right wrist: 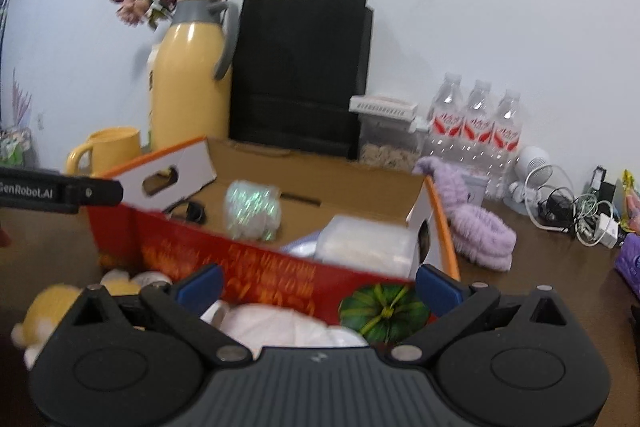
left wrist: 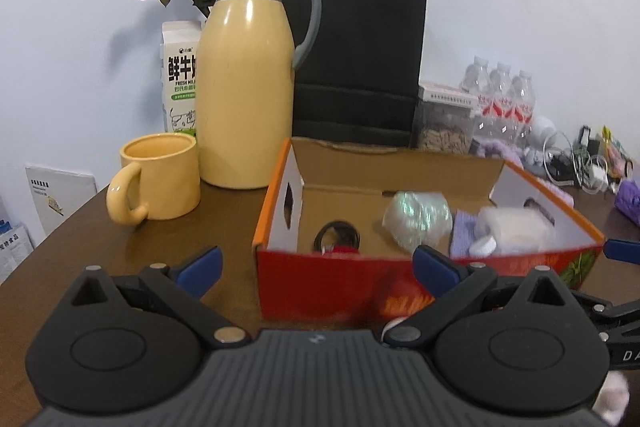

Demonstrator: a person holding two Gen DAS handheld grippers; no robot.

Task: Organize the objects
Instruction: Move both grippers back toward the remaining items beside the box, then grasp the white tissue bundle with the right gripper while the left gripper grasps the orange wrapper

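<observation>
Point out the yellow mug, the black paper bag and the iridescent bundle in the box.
yellow mug [left wrist: 160, 183], left wrist view, side wall.
black paper bag [left wrist: 360, 55], left wrist view, front face.
iridescent bundle [right wrist: 252, 211], right wrist view, middle.

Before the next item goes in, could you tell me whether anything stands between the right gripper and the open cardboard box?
Only the box's own red front wall stands between the right gripper and the inside of the box. A white soft item lies between the open fingers, so it would have to be lifted over that wall; nothing covers the box from above.
</observation>
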